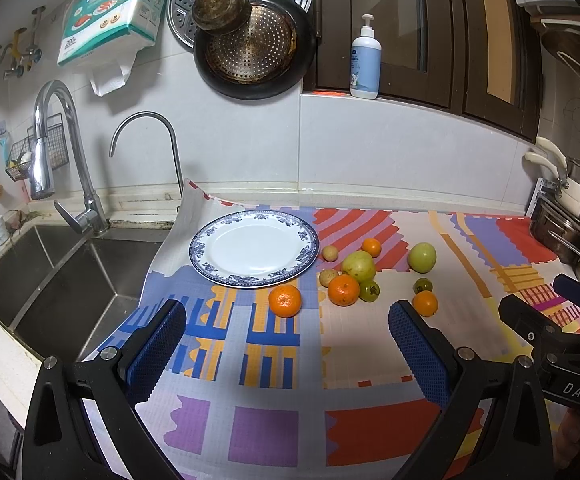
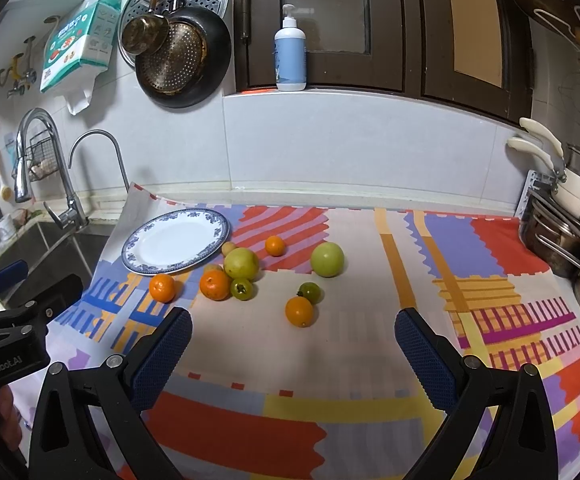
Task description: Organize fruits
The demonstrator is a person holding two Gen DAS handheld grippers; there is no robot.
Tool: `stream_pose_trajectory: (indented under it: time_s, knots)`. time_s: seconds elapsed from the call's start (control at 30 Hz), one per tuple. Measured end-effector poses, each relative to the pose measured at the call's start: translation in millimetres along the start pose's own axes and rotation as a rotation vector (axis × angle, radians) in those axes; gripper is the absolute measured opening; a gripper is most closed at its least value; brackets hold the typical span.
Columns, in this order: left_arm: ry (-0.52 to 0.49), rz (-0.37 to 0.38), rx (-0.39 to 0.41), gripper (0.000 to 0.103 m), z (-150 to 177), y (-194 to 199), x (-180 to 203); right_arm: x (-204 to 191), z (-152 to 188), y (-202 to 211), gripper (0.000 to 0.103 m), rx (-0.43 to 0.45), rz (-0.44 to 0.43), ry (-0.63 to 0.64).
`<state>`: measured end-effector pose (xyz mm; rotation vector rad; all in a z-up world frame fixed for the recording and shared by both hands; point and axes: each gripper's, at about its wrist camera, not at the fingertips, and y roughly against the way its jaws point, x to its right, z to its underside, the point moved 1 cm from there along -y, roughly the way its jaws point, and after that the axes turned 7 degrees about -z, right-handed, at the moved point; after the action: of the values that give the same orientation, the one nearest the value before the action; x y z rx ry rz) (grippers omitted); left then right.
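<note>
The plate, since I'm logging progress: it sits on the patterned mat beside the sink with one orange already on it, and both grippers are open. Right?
Not quite. The plate is empty; the nearest orange lies on the mat just off its rim, as the left wrist view shows. The rest holds: the plate is beside the sink, and the left gripper and right gripper are open.

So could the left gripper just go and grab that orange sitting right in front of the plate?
Probably yes. The left gripper is open and empty, and the orange lies just ahead of its fingers, apart from the plate and other fruit, nothing between.
</note>
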<state>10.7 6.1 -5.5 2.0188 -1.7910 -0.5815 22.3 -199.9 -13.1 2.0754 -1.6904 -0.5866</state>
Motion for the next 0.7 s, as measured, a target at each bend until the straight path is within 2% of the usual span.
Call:
stream_pose_trajectory:
  time_s: [0.7]
  knots:
    - [0.005, -0.002, -0.014, 0.103, 0.1, -6.0, -0.9, -5.4, 5.3, -6.8, 0.102, -0.013, -0.008, 0.007]
